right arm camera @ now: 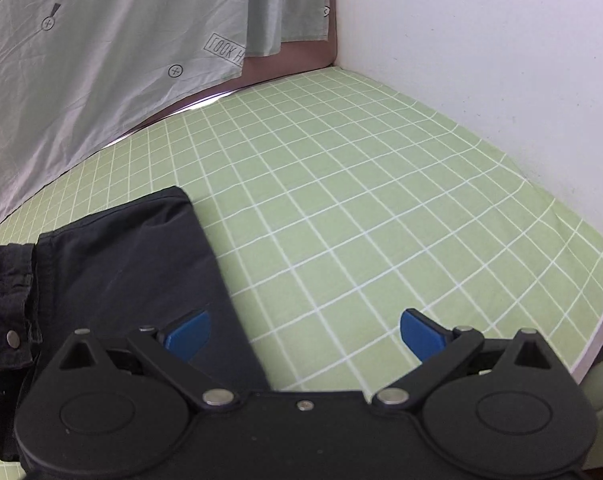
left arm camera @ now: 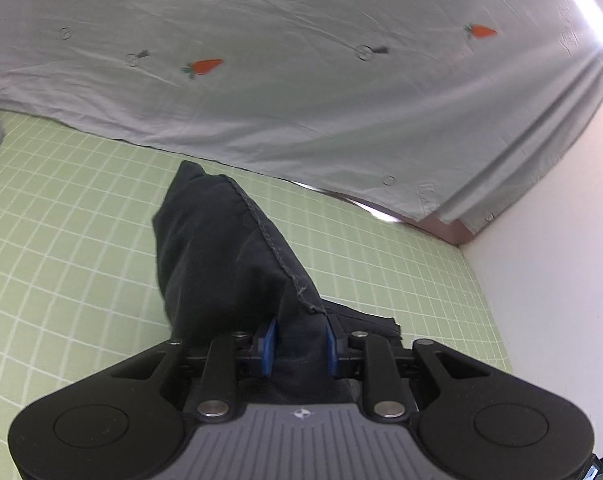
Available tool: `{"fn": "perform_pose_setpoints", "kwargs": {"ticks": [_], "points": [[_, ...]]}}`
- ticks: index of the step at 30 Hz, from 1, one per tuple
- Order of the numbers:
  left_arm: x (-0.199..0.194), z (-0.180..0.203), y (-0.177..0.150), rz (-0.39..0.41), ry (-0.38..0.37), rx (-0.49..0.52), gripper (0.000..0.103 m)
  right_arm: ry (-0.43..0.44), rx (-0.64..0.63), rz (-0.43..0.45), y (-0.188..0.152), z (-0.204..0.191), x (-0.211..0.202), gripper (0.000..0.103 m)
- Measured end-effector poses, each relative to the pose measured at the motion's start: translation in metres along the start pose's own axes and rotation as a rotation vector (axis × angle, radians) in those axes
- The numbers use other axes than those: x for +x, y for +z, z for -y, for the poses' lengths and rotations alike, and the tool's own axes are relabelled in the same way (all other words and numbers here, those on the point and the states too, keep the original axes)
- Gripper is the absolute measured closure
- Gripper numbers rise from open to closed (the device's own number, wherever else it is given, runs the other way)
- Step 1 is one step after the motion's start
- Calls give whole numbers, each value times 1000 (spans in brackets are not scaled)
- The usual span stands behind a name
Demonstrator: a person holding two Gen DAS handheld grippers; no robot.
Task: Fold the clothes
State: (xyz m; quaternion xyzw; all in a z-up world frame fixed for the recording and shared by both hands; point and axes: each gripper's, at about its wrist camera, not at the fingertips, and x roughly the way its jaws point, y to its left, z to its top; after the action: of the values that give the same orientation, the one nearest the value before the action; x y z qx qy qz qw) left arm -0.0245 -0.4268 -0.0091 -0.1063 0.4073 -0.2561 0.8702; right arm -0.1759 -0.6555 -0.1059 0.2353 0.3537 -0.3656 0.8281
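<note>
Up front in the left wrist view, pinching a bunched fold of the dark garment (left arm camera: 229, 256) in the left gripper (left arm camera: 299, 340), blue pads (left arm camera: 269, 340) pressing the cloth from either side, jaws narrowed to a small gap filled by fabric. Rising from the grip as a ridge of dark cloth, stitched hem running along its crest, the far tip drooping toward the green checked sheet (left arm camera: 61, 220). Trailing out a little to the right of the fingers as a flatter dark edge on the sheet. Hanging behind, filling the upper view, a pale grey curtain (left arm camera: 301, 80) printed with orange carrots and small circled marks, a white wall (left arm camera: 561, 240) standing to the right. Over in the right wrist view, standing wide open and holding nothing, the right gripper (right arm camera: 305, 334), blue pads (right arm camera: 419, 334) well apart above the bedding. Lying flat to the left there, the same dark garment (right arm camera: 133, 272), looking like trousers, one straight edge passing under the left-hand pad, a crumpled waistband with a metal snap (right arm camera: 11, 338) at the far left edge. Spreading bare to the right, the checked sheet (right arm camera: 361, 200), meeting the white wall (right arm camera: 481, 60) and the curtain (right arm camera: 101, 60) at the far corner.
</note>
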Motion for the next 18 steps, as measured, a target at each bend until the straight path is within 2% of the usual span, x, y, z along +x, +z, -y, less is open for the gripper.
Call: {"fn": "perform_pose_setpoints", "kwargs": {"ticks": [5, 9, 13, 14, 18], "points": [[34, 49, -11, -34, -23, 45, 78, 29, -8, -13, 15, 28, 14, 1], [66, 71, -27, -93, -63, 36, 78, 32, -23, -26, 24, 49, 23, 1], [107, 88, -49, -159, -71, 35, 78, 37, -35, -50, 29, 69, 32, 1], [118, 90, -56, -181, -82, 17, 78, 39, -39, -54, 30, 73, 34, 1], [157, 84, -83, -269, -147, -171, 78, 57, -53, -64, 35, 87, 40, 1]]}}
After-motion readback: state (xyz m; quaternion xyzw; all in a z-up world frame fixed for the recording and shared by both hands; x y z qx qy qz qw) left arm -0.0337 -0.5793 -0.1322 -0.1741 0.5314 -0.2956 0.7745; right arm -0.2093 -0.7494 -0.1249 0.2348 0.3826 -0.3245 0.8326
